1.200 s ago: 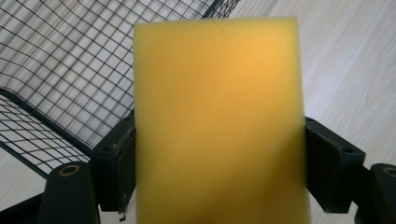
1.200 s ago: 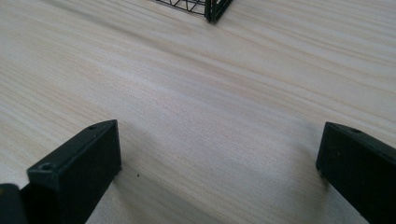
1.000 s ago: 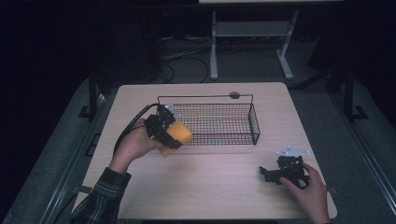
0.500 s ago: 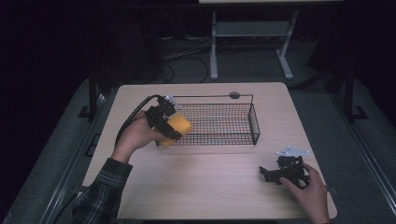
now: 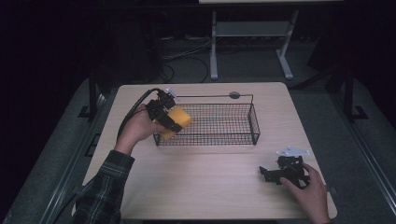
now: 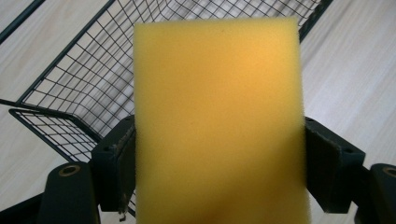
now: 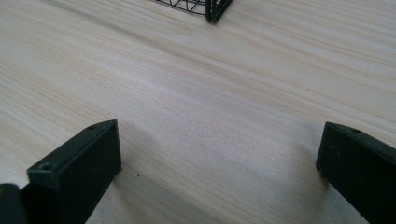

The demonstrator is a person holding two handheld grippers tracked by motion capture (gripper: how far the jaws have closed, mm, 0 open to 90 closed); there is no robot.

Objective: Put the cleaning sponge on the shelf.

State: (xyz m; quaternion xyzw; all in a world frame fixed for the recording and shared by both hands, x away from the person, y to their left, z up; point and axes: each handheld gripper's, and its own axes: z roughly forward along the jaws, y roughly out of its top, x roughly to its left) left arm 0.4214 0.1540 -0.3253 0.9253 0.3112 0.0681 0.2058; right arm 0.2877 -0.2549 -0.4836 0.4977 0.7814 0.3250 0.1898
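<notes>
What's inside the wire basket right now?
The wire basket looks empty through its mesh. The yellow sponge in the left gripper covers its left end, so that corner is hidden.

1. No text, label, brand, number or sign can be read in any of the views.
</notes>
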